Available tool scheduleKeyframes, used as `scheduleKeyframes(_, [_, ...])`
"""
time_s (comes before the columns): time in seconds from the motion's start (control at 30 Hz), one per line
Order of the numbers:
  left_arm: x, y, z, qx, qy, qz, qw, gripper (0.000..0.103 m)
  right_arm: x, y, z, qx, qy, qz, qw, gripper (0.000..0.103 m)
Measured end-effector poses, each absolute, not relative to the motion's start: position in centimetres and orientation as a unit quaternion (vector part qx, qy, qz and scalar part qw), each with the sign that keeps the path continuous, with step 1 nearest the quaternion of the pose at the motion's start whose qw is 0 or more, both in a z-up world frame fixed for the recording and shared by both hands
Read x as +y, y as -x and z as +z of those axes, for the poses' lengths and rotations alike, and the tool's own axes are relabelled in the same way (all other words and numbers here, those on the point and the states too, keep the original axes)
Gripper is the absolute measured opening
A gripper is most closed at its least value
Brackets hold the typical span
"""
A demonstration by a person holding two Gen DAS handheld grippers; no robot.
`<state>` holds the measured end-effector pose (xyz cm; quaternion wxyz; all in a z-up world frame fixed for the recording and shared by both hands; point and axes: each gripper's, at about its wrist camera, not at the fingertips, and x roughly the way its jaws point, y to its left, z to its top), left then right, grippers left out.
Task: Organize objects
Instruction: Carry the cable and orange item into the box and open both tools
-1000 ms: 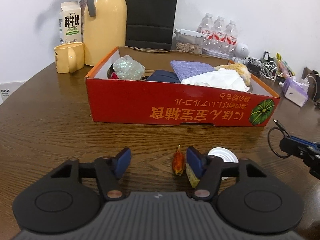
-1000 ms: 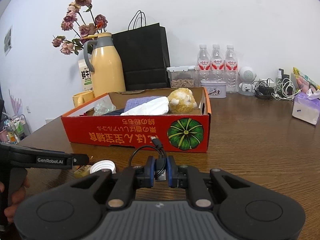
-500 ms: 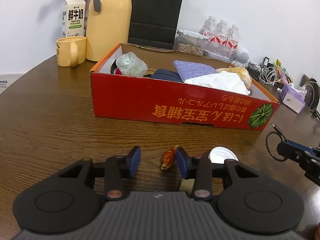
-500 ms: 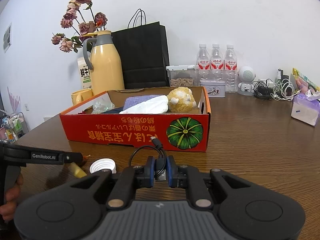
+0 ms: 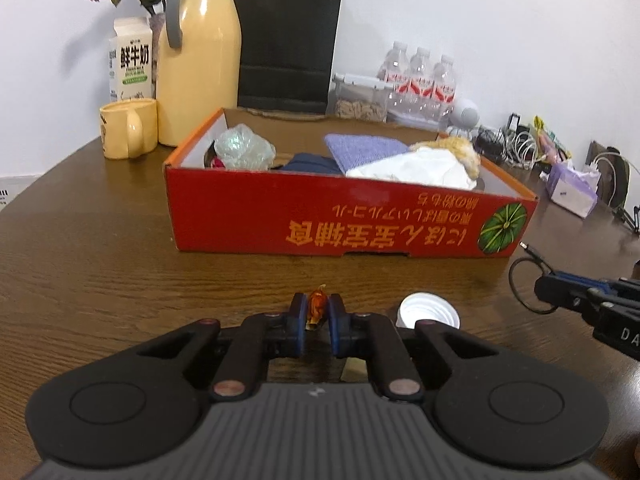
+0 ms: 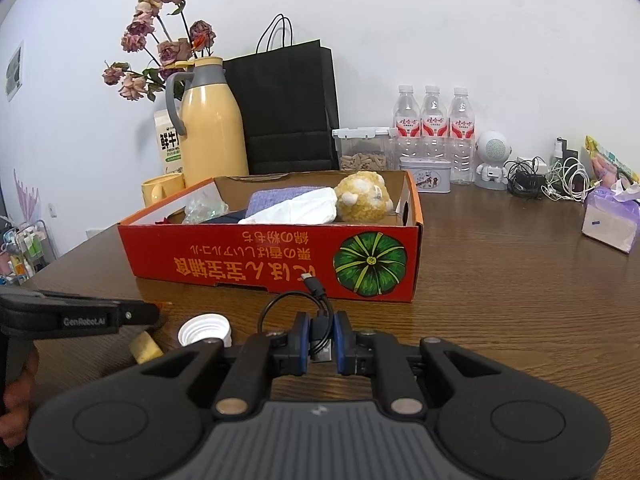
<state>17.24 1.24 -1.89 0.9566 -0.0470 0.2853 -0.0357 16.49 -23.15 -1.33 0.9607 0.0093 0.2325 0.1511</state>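
Observation:
An orange-red wrapped candy sits between the blue pads of my left gripper, just above the wooden table. The jaws are closing and the pads touch the candy on both sides. My right gripper is shut on a black USB cable, whose loop and plug rise in front of it. The red cardboard box stands behind both grippers and holds cloths, a plush toy and a crumpled bag. A white bottle cap and a yellow chunk lie on the table between the grippers.
Behind the box stand a yellow jug, a yellow mug, a milk carton, a black paper bag and water bottles. A tissue pack and tangled chargers lie at the right.
The left jaws have come together from wide apart onto the candy, and the left gripper shifted slightly so the candy sits centred. The right gripper still holds the cable in place.

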Motion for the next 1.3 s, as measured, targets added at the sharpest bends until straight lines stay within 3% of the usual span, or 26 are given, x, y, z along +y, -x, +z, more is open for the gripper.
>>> scheduleKeyframes(0.47, [0.8, -16.5, 3.9, 0.198, 0.031, -0.046, 0.979, 0.012, -20.5, -16.5, 2.5, 0.172, 0.006, 0.191, 0.967, 0.012])
scheduleKeyframes(0.8, [0.8, -20.9, 6.7, 0.157, 0.049, -0.026, 0.986, 0.012, -18.1, -21.3, 6.0, 0.130, 0.010, 0.191, 0.973, 0.012])
scheduleKeyframes(1.07, [1.9, -27.5, 6.1, 0.160, 0.059, 0.007, 0.985, 0.012, -16.3, -28.3, 6.3, 0.134, -0.006, 0.165, 0.977, 0.012])
scheduleKeyframes(1.3, [3.2, -30.9, 3.6, 0.198, 0.055, 0.015, 0.978, 0.012, -15.5, -32.9, 3.2, 0.179, -0.001, 0.149, 0.973, 0.012])
